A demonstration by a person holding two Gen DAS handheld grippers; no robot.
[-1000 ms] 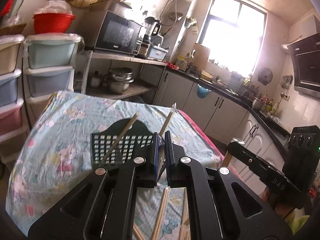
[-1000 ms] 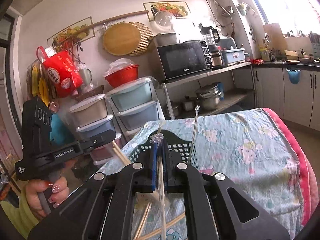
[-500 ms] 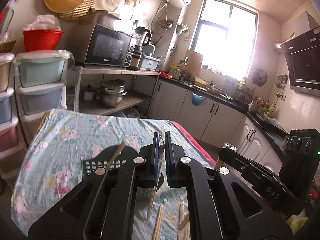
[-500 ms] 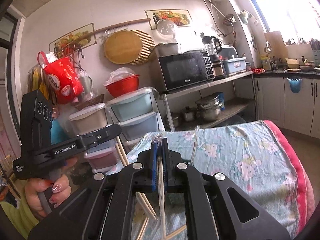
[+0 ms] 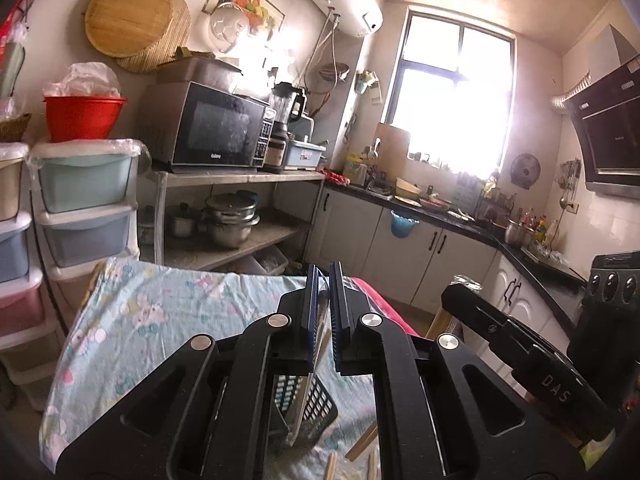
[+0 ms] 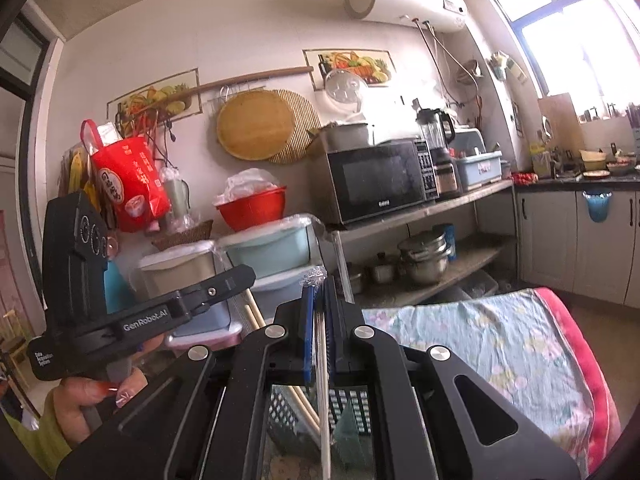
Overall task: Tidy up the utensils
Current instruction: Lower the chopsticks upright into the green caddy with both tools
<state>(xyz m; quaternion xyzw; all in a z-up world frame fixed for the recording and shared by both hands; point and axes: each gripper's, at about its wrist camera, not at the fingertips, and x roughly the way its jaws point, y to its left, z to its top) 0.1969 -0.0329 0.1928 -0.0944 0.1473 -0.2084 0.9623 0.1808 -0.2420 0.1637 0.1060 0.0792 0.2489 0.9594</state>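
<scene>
My left gripper (image 5: 325,280) is shut on a thin pale chopstick (image 5: 303,408), which hangs down from its blue pads over the black mesh basket (image 5: 320,400). My right gripper (image 6: 320,286) is shut on another thin pale chopstick (image 6: 324,404), held above the same basket (image 6: 282,412). Two wooden chopsticks (image 6: 306,404) lean in the basket, their tops poking up past the left gripper's body (image 6: 160,314). More wooden chopsticks (image 5: 362,442) lie loose on the cloth near the basket. The right gripper's body (image 5: 520,354) shows at the right of the left wrist view.
The table wears a pale blue floral cloth (image 5: 160,320) with a red edge (image 6: 580,360). Stacked plastic drawers (image 5: 84,208) stand behind it, then a metal shelf (image 5: 240,178) with a microwave and pots. White cabinets (image 5: 400,248) run along the right. A hand (image 6: 92,396) holds the left gripper.
Both grippers have risen with their chopsticks still gripped. The basket and table have sunk low in both views, and more of the wall and ceiling shows.
</scene>
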